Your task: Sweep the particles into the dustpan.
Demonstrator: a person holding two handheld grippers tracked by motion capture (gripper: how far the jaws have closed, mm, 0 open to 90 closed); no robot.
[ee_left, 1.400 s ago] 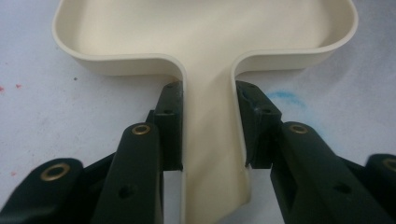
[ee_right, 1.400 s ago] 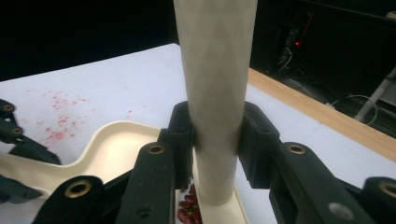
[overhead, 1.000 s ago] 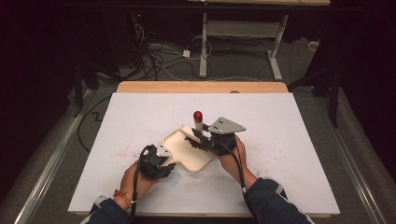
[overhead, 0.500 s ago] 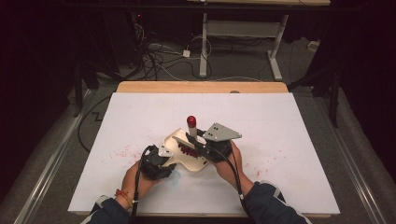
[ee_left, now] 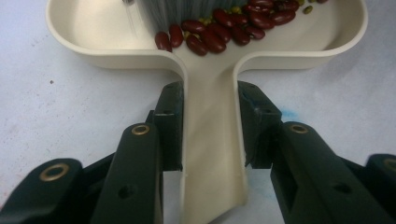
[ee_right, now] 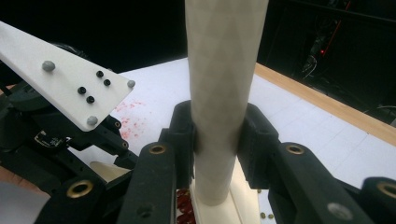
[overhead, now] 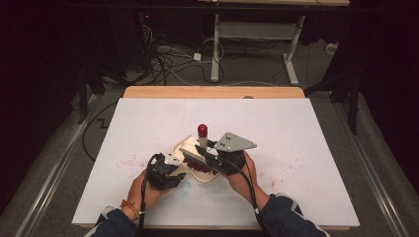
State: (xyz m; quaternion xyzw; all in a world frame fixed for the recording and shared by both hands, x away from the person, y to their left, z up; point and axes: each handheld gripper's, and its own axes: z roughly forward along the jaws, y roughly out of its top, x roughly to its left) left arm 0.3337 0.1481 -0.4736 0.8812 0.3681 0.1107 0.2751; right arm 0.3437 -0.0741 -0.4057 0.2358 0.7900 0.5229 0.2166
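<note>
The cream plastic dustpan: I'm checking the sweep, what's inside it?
The cream plastic dustpan holds dark red kidney beans, small green beans and grey brush bristles, which hide whatever lies beneath them.

no readable text, labels, numbers or signs anywhere

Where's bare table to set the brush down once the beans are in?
Bare white table top lies right of the right claw, and behind the cream plastic dustpan. Crowded around the pan and the left claw; red specks lie to its left.
</note>
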